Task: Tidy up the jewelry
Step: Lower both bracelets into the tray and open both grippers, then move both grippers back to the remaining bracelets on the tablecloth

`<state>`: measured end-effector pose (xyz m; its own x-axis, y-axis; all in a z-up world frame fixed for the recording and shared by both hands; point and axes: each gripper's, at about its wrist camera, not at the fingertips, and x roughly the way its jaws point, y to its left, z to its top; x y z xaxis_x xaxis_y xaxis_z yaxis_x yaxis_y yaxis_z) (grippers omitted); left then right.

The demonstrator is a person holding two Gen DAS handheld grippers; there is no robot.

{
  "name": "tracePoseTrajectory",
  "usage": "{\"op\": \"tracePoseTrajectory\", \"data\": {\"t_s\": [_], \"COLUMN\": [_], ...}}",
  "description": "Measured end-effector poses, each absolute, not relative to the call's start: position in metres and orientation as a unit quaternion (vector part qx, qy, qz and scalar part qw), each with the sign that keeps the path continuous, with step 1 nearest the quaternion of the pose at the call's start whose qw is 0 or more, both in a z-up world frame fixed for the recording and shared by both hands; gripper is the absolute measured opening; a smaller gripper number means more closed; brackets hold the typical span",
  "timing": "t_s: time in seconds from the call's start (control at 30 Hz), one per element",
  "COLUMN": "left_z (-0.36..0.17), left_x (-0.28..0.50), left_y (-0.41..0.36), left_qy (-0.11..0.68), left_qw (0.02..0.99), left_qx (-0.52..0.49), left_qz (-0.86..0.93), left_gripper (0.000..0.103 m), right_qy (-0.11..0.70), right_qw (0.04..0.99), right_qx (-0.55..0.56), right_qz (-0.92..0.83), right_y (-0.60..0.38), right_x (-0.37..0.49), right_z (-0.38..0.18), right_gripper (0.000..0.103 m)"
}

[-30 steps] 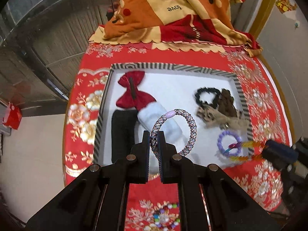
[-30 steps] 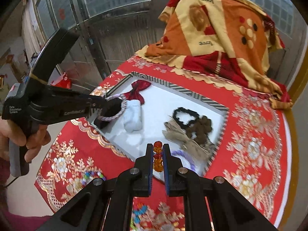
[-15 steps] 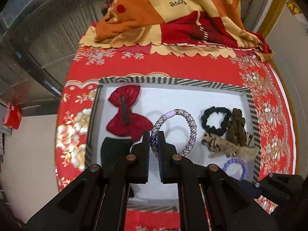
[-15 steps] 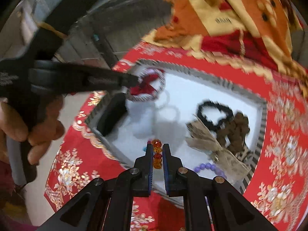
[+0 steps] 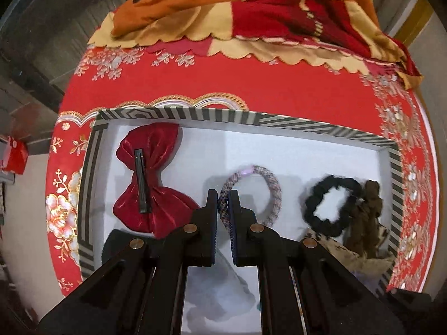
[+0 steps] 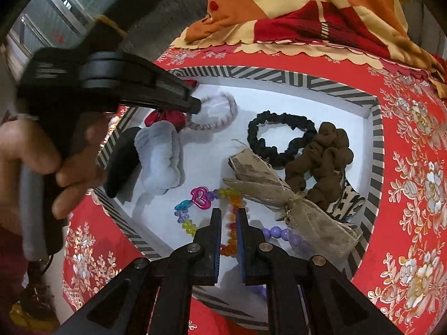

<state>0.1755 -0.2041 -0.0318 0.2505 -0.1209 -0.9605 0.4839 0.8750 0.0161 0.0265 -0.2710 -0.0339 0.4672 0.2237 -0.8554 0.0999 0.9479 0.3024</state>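
Your left gripper [image 5: 223, 203] is pinched tight on the braided bracelet [image 5: 268, 187], whose loop hangs over the white floor of the striped tray [image 5: 251, 117], at about 1 o'clock from the fingertips. Red bow clip [image 5: 151, 178] lies at 9 o'clock of the bracelet, well apart. Black scrunchie [image 5: 329, 206] sits at 3 o'clock, touching the brown scrunchie [image 5: 368, 215] beside it.

Your right gripper [image 6: 229, 223] has its jaws just easing apart, only slightly spread. The colourful bead bracelet [image 6: 206, 198] runs between them; its orange beads sit in the gap, and you can't tell if the pads still press on them. Its pink heart charm lies on the tray floor at 11 o'clock of the tips. Purple bead bracelet [image 6: 275, 233] is just beside, at 3 o'clock, partly under the beige bow [image 6: 279, 192]. White fluffy piece [image 6: 162, 159] lies at 10 o'clock. Your left hand [image 6: 36, 156] grips its handle at 9 o'clock.
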Motion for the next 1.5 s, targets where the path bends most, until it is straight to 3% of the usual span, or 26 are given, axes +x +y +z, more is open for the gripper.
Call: {"op": "tracePoseTrajectory", "data": {"t_s": [0.07, 0.13, 0.23, 0.37, 0.5, 0.87, 1.5], "left_z": [-0.036, -0.039, -0.039, -0.029, -0.010, 0.031, 0.024], "left_x": [0.178, 0.179, 0.179, 0.172, 0.159, 0.088, -0.012], "left_y": [-0.203, -0.201, -0.198, -0.192, -0.181, -0.131, -0.063], "left_qy": [0.583, 0.585, 0.591, 0.583, 0.572, 0.532, 0.524], "left_qw": [0.775, 0.775, 0.773, 0.778, 0.786, 0.812, 0.817], "left_qx": [0.154, 0.148, 0.137, 0.132, 0.125, 0.139, 0.153], "left_qz": [-0.191, -0.187, -0.187, -0.193, -0.200, -0.193, -0.187], "left_gripper": [0.006, 0.006, 0.008, 0.029, 0.033, 0.034, 0.034], "right_qy": [0.510, 0.507, 0.503, 0.498, 0.494, 0.489, 0.503], "right_qw": [0.845, 0.845, 0.848, 0.852, 0.855, 0.859, 0.851], "right_qx": [0.155, 0.162, 0.160, 0.157, 0.153, 0.148, 0.149], "right_qz": [0.041, 0.046, 0.046, 0.045, 0.034, 0.001, -0.029], "right_y": [-0.270, -0.270, -0.268, -0.266, -0.265, -0.256, -0.215], "right_x": [0.024, 0.022, 0.016, 0.004, -0.010, -0.058, -0.135], "right_z": [-0.030, -0.028, -0.021, -0.011, 0.002, 0.029, 0.019], "right_gripper": [0.033, 0.040, 0.040, 0.040, 0.040, 0.040, 0.040]}}
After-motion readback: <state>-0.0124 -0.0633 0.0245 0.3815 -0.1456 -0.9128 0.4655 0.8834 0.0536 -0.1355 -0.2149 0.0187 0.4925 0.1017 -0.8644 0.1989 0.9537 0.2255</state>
